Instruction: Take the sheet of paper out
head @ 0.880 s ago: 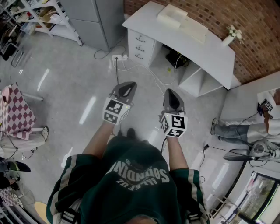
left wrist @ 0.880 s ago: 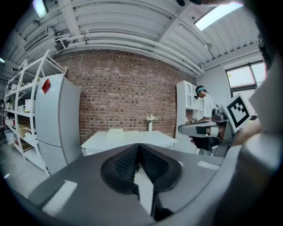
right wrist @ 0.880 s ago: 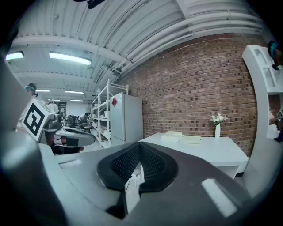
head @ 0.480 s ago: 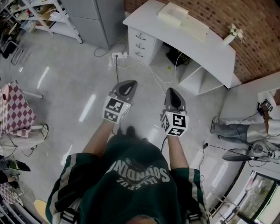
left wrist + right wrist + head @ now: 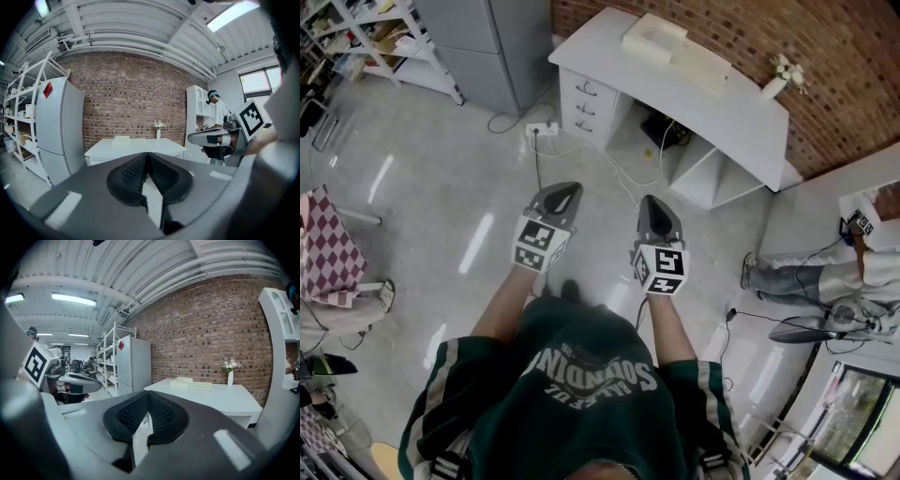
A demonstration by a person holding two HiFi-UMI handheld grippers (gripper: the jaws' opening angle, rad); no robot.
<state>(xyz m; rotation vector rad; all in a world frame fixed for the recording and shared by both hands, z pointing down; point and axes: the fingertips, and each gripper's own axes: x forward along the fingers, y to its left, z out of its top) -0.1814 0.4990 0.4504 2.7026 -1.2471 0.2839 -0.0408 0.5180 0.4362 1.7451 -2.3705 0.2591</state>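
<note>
No loose sheet of paper can be made out. A white desk (image 5: 741, 108) stands ahead against the brick wall, with a flat white box (image 5: 654, 39) and a flat pale stack (image 5: 701, 64) on top. My left gripper (image 5: 561, 195) and right gripper (image 5: 654, 211) are held side by side over the floor, well short of the desk, pointing towards it. In the left gripper view the left gripper (image 5: 147, 157) has its ribbed pads meeting with nothing between them. The right gripper (image 5: 149, 397) looks the same in its own view, shut and empty.
A small vase of flowers (image 5: 778, 80) sits at the desk's right end. A grey fridge (image 5: 487, 37) and shelving (image 5: 384, 37) stand to the left. A power strip with cables (image 5: 539, 129) lies on the floor before the desk. Another person (image 5: 862, 272) is at the right.
The head view has shifted slightly, so the desk sits a little further left and lower in the picture. Both grippers stay shut and side by side.
</note>
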